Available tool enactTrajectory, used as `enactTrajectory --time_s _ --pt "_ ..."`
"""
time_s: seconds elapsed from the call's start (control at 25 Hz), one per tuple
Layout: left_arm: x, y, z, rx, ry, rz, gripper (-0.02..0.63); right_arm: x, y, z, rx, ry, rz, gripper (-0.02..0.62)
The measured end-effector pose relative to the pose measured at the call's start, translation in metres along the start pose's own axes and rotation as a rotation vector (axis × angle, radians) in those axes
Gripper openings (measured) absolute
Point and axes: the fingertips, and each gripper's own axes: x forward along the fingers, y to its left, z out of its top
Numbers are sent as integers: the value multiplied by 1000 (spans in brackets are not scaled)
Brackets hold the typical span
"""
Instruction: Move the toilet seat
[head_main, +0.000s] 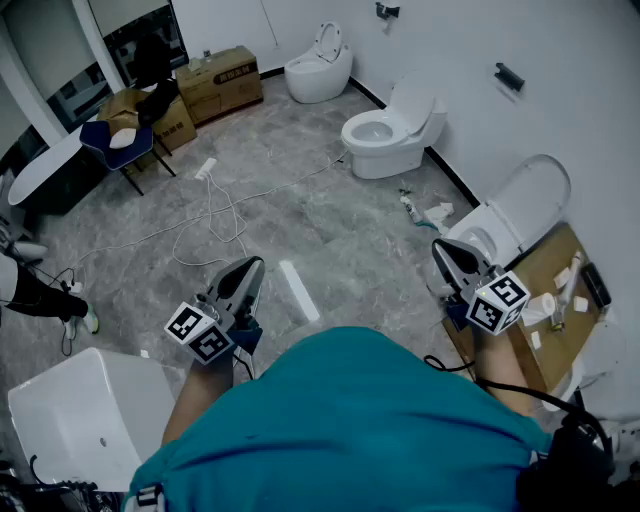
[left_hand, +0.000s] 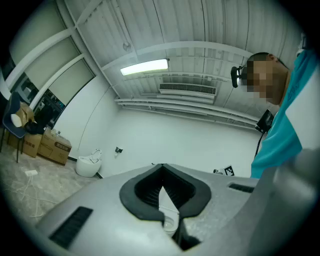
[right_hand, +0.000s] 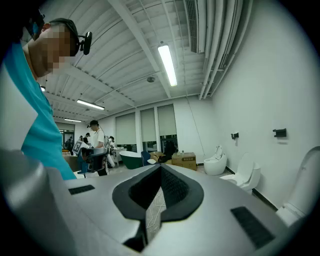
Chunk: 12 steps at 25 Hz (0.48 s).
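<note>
Fingers on the left gripper and right gripper are closed together, holding nothing.

Grey marbled floor. Cardboard boxes by far wall. Beside them, blue chair, white object on seat. White power strip on floor, white cables looping near it. White tube lying just beside cable loops. White tub at lower left. Brown board by right wall, small white items on it. 2 black wall brackets. Standing person far off.
</note>
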Motion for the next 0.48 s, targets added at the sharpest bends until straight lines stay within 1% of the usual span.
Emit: enactTrajectory --time_s 0.32,0.48 --pt "15 0 -7 -3 16 0 5 0 -12 -3 6 -1 6 -2" --pt "35 -8 -13 -3 28 2 5 -10 -32 -1 73 -33 22 -2"
